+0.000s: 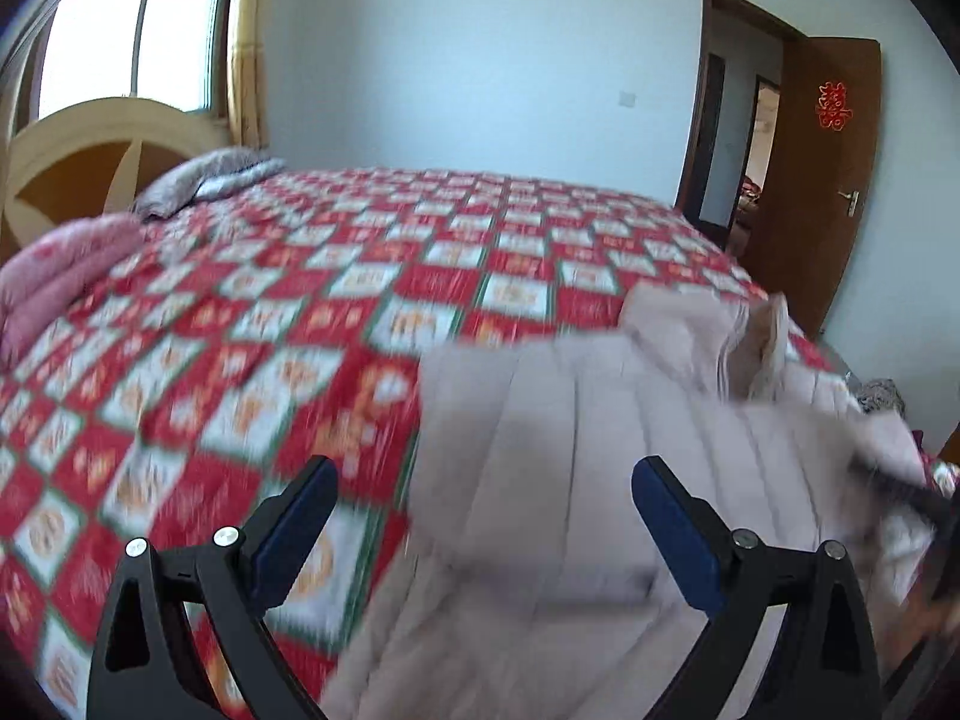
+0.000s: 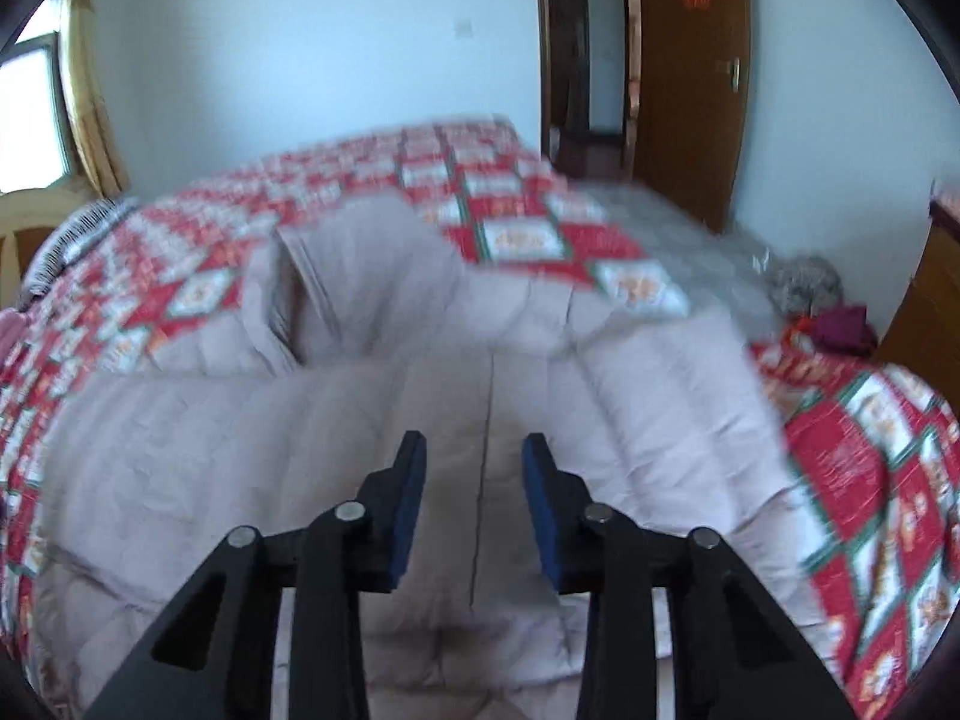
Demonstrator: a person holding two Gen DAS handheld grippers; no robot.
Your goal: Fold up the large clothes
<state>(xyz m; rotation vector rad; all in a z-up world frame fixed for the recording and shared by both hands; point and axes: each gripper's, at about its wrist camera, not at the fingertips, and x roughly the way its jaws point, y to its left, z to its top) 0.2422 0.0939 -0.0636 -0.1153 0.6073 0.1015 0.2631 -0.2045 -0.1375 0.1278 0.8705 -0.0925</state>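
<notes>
Your left gripper (image 1: 483, 483) hangs released and your right gripper (image 2: 474, 450), half-closed, grasps nothing above the beige quilted coat (image 2: 360, 420) on the red checked bedspread (image 1: 240, 330).

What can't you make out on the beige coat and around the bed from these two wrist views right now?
- Beige padded coat: its near hem, right wrist view, hidden behind the right gripper and cut by the bottom edge.
- Its right-hand part, left wrist view: smeared by motion blur; a dark streak there cannot be identified.
- Left gripper: jaws wide apart, nothing between them.
- Grey and maroon heap beyond the bed: too blurred to name.
</notes>
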